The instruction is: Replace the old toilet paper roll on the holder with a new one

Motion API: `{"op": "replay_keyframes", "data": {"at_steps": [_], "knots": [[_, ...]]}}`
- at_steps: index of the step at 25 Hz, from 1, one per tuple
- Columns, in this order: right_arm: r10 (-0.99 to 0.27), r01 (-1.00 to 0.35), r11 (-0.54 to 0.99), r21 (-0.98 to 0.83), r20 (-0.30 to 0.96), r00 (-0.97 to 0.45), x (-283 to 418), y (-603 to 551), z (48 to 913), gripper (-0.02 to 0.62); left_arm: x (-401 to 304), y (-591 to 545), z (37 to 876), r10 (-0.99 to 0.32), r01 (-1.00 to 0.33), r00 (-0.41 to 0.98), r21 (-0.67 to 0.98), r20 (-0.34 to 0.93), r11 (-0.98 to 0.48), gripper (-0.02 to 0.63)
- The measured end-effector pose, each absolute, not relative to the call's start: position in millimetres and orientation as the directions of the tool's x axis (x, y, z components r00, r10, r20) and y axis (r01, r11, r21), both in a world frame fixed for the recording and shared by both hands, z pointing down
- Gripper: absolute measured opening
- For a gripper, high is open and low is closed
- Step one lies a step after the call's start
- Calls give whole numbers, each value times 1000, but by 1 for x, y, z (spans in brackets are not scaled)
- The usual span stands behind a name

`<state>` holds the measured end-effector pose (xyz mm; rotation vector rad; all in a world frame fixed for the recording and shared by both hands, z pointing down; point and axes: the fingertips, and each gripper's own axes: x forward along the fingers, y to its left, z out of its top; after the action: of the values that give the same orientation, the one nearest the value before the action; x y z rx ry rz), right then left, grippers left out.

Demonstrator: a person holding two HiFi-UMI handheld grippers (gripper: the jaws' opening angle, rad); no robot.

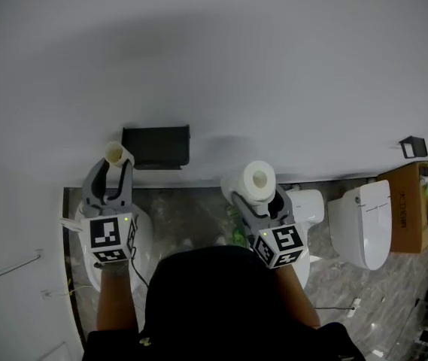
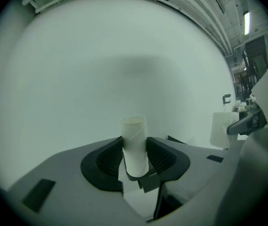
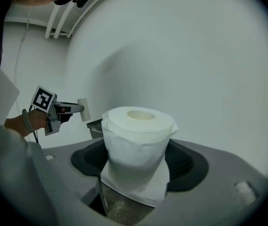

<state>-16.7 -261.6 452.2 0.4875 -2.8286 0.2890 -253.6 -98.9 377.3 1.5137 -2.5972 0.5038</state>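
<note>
White wall (image 1: 274, 66), grey marbled floor (image 1: 183, 213), toilet (image 1: 364, 228), cardboard box (image 1: 409, 201).

Two tongs (image 1: 118, 165) (image 1: 257, 195), one bare cardboard tube (image 1: 118, 153), one full paper roll (image 1: 257, 177), one black holder (image 1: 156, 146).

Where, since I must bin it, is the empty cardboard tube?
Head view, left side: the cardboard tube sits in the left gripper, beside the black holder.

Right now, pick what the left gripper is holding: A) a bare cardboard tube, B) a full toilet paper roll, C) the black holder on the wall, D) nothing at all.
A: in the left gripper view, the left gripper has its jaws pressed on either side of an upright bare cardboard tube, while the full roll sits in the right gripper.
</note>
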Motion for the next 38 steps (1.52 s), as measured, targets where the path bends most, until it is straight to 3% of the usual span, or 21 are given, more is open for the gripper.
{"op": "replay_keyframes", "data": {"at_steps": [6,21,38], "knots": [[-171,-220,964,-147,287,-942,-62,-208,457,362,-268,-17,396,-757,-803,-596,-212,266,558,172],[115,70,985,-156,297,-948,-101,-159,459,362,-220,52,427,-615,-689,-712,-165,339,706,170],[224,204,974,-100,296,-929,-187,-73,444,362,-242,111,451,-624,-698,-691,-115,365,706,170]]}}
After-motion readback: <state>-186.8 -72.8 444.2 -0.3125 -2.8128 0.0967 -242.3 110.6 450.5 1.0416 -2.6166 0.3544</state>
